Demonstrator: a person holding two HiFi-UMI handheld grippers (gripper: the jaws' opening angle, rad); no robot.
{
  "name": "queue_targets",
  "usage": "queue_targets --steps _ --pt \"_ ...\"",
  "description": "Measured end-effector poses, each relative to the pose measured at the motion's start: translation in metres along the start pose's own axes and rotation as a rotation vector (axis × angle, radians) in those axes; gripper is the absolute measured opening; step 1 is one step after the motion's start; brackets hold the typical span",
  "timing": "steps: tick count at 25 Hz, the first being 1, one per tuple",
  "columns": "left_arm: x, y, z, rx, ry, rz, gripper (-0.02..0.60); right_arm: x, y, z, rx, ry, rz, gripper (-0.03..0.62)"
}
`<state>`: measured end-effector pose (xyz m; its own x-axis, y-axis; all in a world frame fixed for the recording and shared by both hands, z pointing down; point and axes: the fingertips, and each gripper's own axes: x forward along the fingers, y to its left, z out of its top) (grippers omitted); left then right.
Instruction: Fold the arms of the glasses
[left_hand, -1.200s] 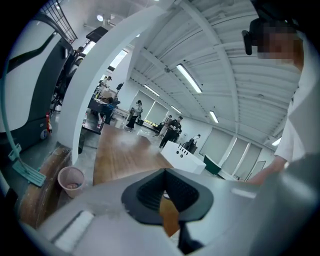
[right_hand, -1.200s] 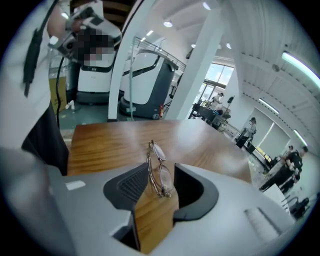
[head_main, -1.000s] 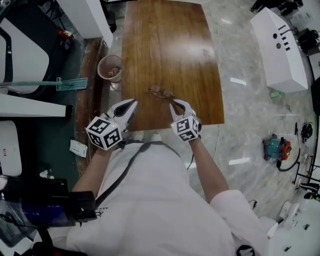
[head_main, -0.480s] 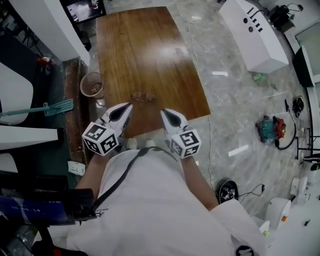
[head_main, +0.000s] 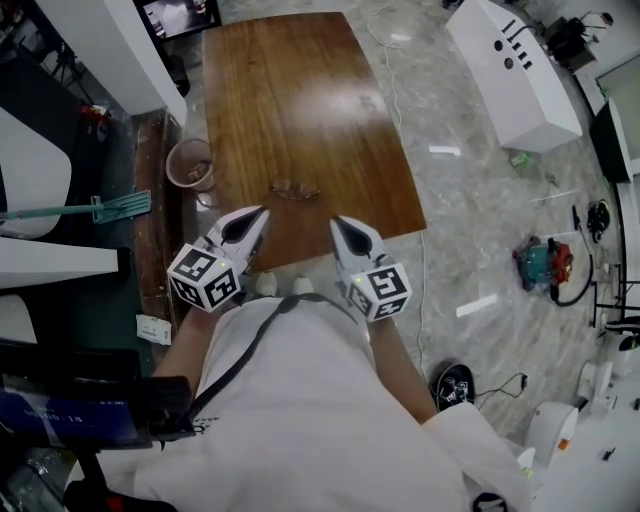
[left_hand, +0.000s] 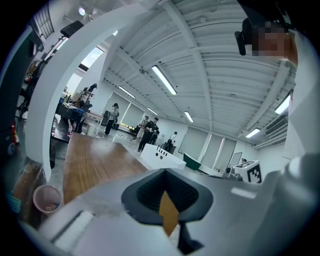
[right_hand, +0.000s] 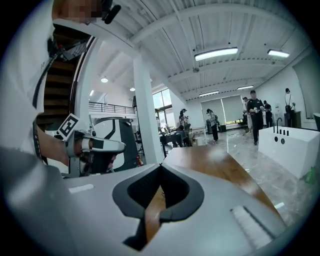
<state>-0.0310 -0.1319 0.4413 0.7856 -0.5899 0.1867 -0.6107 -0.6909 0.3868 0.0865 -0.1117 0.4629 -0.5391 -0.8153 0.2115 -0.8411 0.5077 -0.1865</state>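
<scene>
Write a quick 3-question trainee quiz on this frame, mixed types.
1. Fill in: the fingers of the left gripper and the right gripper are both ___ (open/shut).
2. True or false: the right gripper holds the glasses.
3. The glasses lie: A) on the wooden table, ahead of both grippers; B) in the left gripper; C) hanging off the table's edge.

Key: 1 shut; 2 false; 3 A.

Glasses (head_main: 294, 189): thin brownish frame, lying flat on wooden table (head_main: 300, 90), near its front edge.
</scene>
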Motion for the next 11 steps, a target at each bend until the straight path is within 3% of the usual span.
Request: queue_targets --steps 11 --pt "-0.012 0.014 0.005 -0.009 -0.013 0.022 0.005 0.019 0.009 -0.003 -0.020 0.033 0.024 0.008"
